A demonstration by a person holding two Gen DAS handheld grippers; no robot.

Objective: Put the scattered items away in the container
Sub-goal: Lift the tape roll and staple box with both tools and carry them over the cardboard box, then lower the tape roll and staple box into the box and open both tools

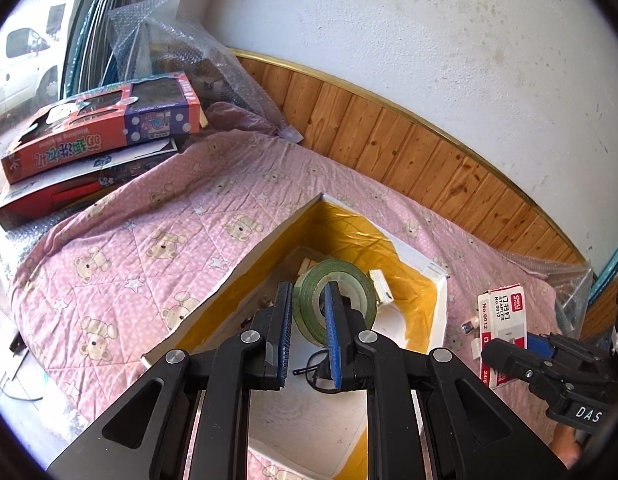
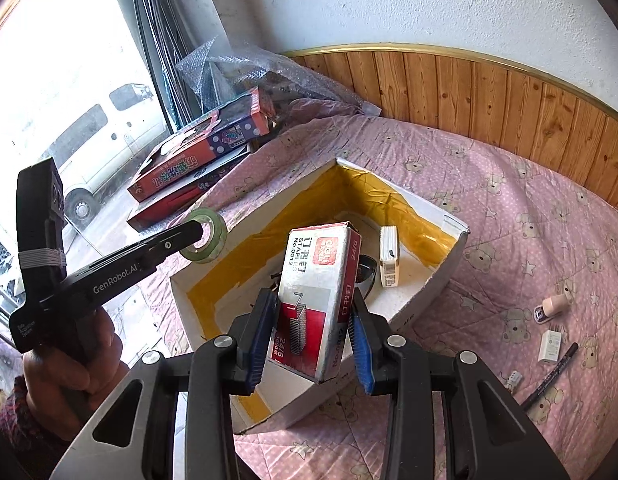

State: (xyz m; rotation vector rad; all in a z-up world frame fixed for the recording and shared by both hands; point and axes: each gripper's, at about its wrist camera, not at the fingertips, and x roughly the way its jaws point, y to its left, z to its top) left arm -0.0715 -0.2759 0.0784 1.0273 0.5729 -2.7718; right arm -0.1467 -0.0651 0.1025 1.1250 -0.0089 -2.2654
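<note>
Presently: left gripper (image 1: 307, 332) clamped on green tape roll (image 1: 335, 294), one finger through its core, held above the yellow-lined white box (image 1: 437, 316). Right gripper (image 2: 313, 328) clamped on staple box (image 2: 319, 292), over the same container. Inside: small carton (image 2: 389, 256). On pink quilt (image 2: 529, 240): bottle (image 2: 555, 305), pen (image 2: 551, 376), small packet (image 2: 549, 346).

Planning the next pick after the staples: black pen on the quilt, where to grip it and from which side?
Grip the black pen at mid-shaft, coming straight down, jaws across its width. It lies flat and diagonal on the quilt, so the wrist likely needs turning to match. The middle looks clear; a small white box sits near the upper end. The right gripper must first drop the staple box.
</note>
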